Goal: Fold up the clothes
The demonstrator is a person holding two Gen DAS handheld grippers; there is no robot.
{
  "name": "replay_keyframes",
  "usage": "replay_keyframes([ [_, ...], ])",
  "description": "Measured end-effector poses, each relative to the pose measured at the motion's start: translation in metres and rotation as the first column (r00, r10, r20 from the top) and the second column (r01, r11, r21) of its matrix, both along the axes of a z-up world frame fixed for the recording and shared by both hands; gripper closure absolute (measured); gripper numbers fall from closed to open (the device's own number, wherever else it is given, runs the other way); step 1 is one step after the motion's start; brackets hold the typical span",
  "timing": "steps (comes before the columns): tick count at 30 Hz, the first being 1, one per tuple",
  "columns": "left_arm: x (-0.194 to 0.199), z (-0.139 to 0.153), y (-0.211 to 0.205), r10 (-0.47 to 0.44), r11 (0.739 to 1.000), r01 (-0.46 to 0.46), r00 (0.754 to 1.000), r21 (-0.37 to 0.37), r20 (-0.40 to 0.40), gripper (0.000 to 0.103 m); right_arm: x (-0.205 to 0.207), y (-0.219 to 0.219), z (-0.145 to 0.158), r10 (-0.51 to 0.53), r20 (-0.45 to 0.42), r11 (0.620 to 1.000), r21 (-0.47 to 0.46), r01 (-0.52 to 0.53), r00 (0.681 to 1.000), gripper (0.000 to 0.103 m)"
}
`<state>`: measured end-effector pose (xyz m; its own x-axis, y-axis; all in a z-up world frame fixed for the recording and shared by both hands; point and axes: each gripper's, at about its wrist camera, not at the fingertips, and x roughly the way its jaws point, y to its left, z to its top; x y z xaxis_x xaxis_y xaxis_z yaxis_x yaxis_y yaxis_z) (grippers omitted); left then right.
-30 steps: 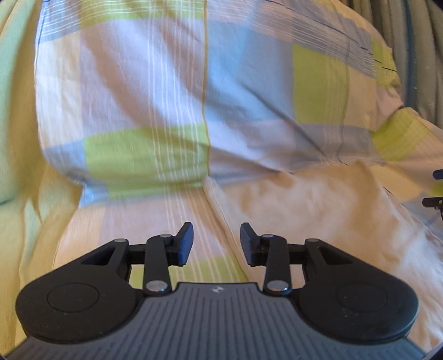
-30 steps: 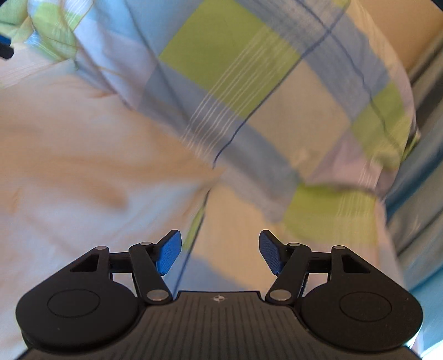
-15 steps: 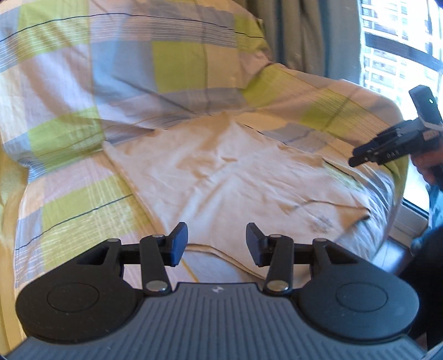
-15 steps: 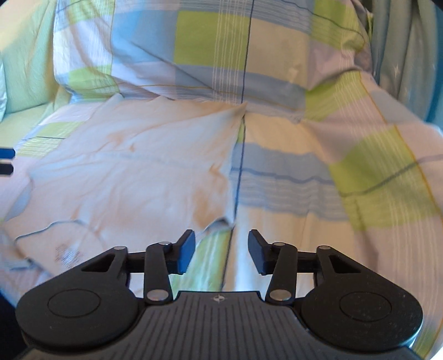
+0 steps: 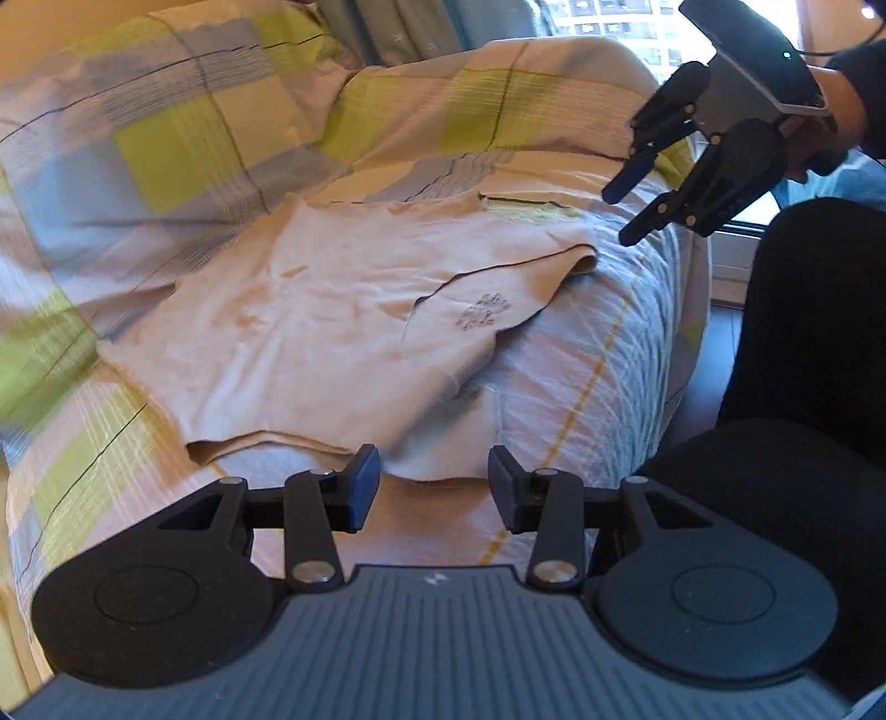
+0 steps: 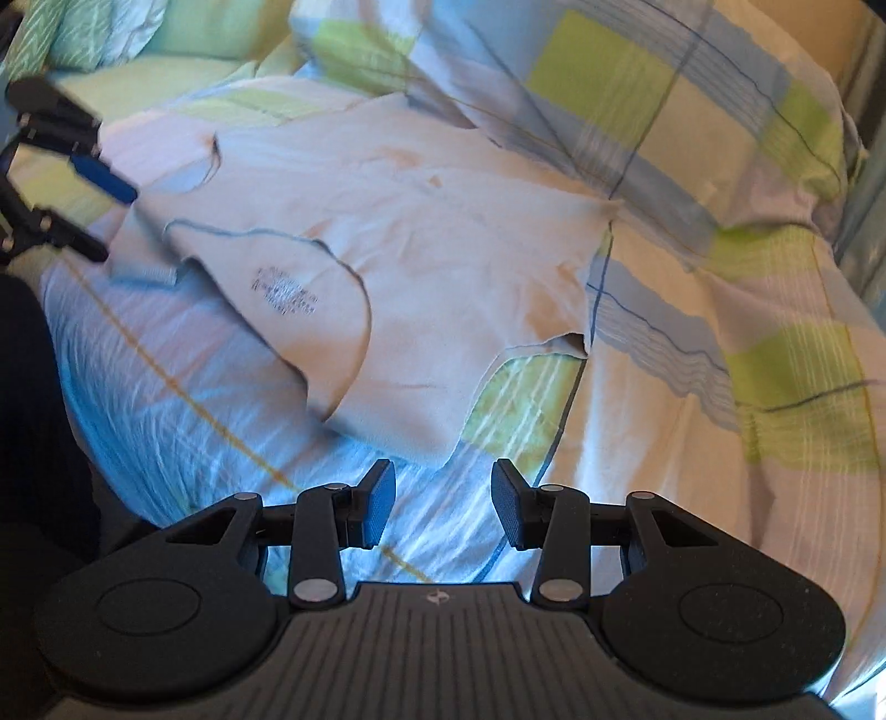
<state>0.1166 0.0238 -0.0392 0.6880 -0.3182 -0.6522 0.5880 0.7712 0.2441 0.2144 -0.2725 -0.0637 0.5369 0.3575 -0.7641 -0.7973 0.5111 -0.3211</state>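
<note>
A cream T-shirt (image 5: 332, 310) (image 6: 443, 232) lies spread flat on the bed, its neckline and a small grey print (image 5: 482, 310) (image 6: 285, 291) toward the bed's edge. My left gripper (image 5: 434, 482) (image 6: 105, 216) hovers just off the shirt's near side edge; its jaws are closing with nothing between them. My right gripper (image 6: 443, 493) (image 5: 628, 213) hangs over the opposite side of the shirt, near a sleeve. It stands open and empty, and a hand holds it.
A checked duvet (image 5: 166, 144) (image 6: 720, 277) in green, blue and white covers the bed, bunched high behind the shirt. The person's dark-clad leg (image 5: 803, 332) stands at the bed edge. A window and curtains (image 5: 387, 27) lie beyond.
Both views pulled back from the bunched duvet to the bed's edge, so the whole shirt now shows. The right gripper's jaws narrowed. The left view rolled, and the right gripper came into it.
</note>
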Motion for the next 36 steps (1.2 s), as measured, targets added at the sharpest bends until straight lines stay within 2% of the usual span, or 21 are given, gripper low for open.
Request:
replay_keyframes([
  [2,0.0,0.002,-0.003,-0.037,0.999,0.037,0.999,-0.025,-0.02,0.066,-0.004,0.0,-0.001,0.023,0.001,1.0,-0.011,-0.023,1.0,0.063],
  [4,0.004,-0.002,-0.011,-0.054,0.998,0.054,0.998,-0.014,-0.038,0.071,-0.005,0.001,0.0,0.027,-0.008,1.0,-0.009,-0.027,1.0,0.067],
  [7,0.014,-0.013,-0.025,-0.038,0.997,0.041,0.998,0.064,-0.042,0.071,-0.007,0.003,0.004,0.045,0.002,0.999,-0.019,-0.045,0.999,0.069],
  [9,0.015,-0.017,-0.033,-0.047,0.992,0.048,0.999,0.119,-0.017,0.07,-0.012,0.006,0.004,0.072,0.024,0.996,-0.047,-0.071,0.997,0.069],
  [13,0.014,-0.021,-0.046,-0.063,0.975,0.051,0.997,0.217,0.051,0.072,-0.023,0.014,-0.007,0.173,0.095,0.972,-0.175,-0.154,0.98,0.069],
  [15,0.018,-0.021,-0.046,-0.048,0.974,0.038,0.998,0.224,0.035,0.102,-0.028,0.02,-0.015,0.245,0.134,0.947,-0.246,-0.207,0.96,0.07],
  [17,0.023,-0.016,-0.042,-0.012,0.98,0.008,1.0,0.198,0.019,0.102,-0.03,0.027,-0.022,0.31,0.154,0.921,-0.293,-0.256,0.938,0.072],
  [20,0.026,0.003,-0.025,0.038,0.997,-0.036,0.999,0.075,-0.02,0.102,-0.029,0.037,-0.031,0.384,0.185,0.888,-0.343,-0.307,0.904,0.072],
  [23,0.025,0.02,-0.011,0.039,0.999,-0.04,0.998,-0.011,-0.045,0.102,-0.02,0.046,-0.035,0.409,0.187,0.881,-0.335,-0.333,0.893,0.075],
  [24,0.024,0.023,-0.008,0.033,0.999,-0.034,0.998,-0.019,-0.047,0.102,-0.017,0.048,-0.035,0.41,0.181,0.881,-0.334,-0.336,0.894,0.092],
  [25,0.022,0.027,-0.006,0.021,0.999,-0.023,0.999,-0.027,-0.049,0.102,-0.015,0.049,-0.032,0.408,0.175,0.881,-0.333,-0.336,0.896,0.101],
  [29,0.01,0.041,-0.002,-0.056,0.997,0.054,0.997,-0.051,-0.047,0.103,-0.008,0.044,-0.003,0.374,0.126,0.898,-0.298,-0.325,0.919,0.101],
  [32,0.001,0.046,0.002,-0.109,0.993,0.106,0.993,-0.056,-0.054,0.103,-0.008,0.037,0.028,0.36,0.016,0.904,-0.251,-0.345,0.933,0.102],
  [34,0.001,0.042,0.003,-0.098,0.994,0.096,0.994,-0.048,-0.055,0.103,-0.007,0.036,0.042,0.354,-0.06,0.904,-0.236,-0.357,0.933,0.103],
  [36,0.006,0.036,0.005,-0.07,0.997,0.068,0.996,-0.037,-0.056,0.103,-0.004,0.037,0.042,0.332,-0.019,0.908,-0.265,-0.325,0.943,0.103],
])
